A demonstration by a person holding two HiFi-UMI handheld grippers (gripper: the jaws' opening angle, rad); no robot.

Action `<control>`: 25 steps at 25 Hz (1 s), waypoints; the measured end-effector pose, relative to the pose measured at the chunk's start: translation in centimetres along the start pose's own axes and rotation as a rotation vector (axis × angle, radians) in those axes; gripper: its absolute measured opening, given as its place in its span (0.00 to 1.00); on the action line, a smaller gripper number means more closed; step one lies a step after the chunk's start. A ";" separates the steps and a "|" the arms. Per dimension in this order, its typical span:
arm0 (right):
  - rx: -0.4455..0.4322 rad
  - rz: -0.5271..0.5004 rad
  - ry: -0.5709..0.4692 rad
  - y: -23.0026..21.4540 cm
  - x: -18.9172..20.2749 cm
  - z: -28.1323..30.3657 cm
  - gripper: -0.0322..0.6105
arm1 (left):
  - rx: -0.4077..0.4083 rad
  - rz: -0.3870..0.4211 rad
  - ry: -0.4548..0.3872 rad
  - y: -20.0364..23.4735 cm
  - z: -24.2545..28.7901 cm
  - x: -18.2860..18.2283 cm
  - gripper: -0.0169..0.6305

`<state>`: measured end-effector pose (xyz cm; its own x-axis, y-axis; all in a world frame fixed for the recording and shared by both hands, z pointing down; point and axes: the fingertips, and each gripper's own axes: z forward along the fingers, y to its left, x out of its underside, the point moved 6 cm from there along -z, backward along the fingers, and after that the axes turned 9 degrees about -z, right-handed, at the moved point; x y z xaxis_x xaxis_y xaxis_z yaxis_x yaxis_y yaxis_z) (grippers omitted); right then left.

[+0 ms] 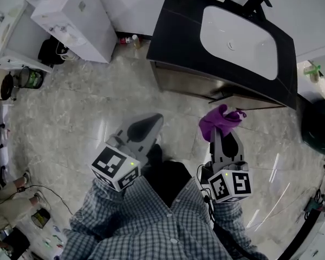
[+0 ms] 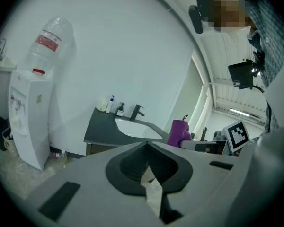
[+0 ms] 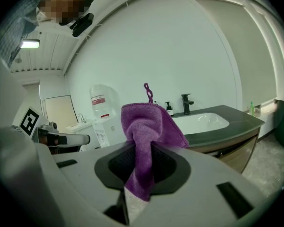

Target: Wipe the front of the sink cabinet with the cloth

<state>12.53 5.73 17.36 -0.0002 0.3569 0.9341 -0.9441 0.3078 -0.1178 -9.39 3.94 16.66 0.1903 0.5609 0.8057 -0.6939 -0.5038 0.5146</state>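
A purple cloth (image 1: 221,120) (image 3: 144,141) is clamped in my right gripper (image 1: 221,137), which is shut on it, a short way in front of the sink cabinet's wooden front (image 1: 206,85). The cabinet has a dark top (image 1: 176,26) and a white basin (image 1: 238,34); its front also appears in the right gripper view (image 3: 236,157). My left gripper (image 1: 146,126) (image 2: 146,152) is shut with nothing between its jaws, held left of the right one and farther from the cabinet. The cloth (image 2: 179,131) shows in the left gripper view too.
A white water dispenser (image 1: 76,18) (image 2: 31,112) stands left of the cabinet, with small bottles (image 1: 131,39) on the floor between them. A black tap (image 1: 257,3) and soap bottles sit at the basin's back. A dark bin (image 1: 317,126) is at right. The floor is glossy marble tile (image 1: 81,112).
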 end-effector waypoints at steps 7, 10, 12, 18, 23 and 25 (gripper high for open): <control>0.059 0.022 0.059 -1.6 2.1 3.8 0.16 | 0.002 0.015 0.033 3.9 3.3 -0.3 0.04; 0.071 0.012 0.079 -3.0 2.9 5.4 0.16 | 0.008 0.030 0.032 4.8 5.1 -0.7 0.04; 0.068 -0.015 0.086 -3.9 3.6 6.6 0.16 | 0.014 0.028 0.022 5.4 6.2 -0.5 0.04; 0.120 -0.044 0.102 -8.1 7.0 9.9 0.16 | 0.020 -0.024 0.010 6.6 9.4 1.9 0.04; 0.134 -0.092 0.099 -10.8 9.8 13.2 0.16 | 0.028 -0.037 0.037 7.8 10.6 5.0 0.04; 0.153 -0.091 0.095 -11.6 11.2 14.2 0.16 | 0.025 -0.024 0.045 8.4 11.1 6.2 0.04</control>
<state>18.79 -6.36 33.93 0.1121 0.4177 0.9017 -0.9778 0.2080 0.0252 -6.33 -4.08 29.17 0.1748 0.6015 0.7795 -0.6718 -0.5059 0.5411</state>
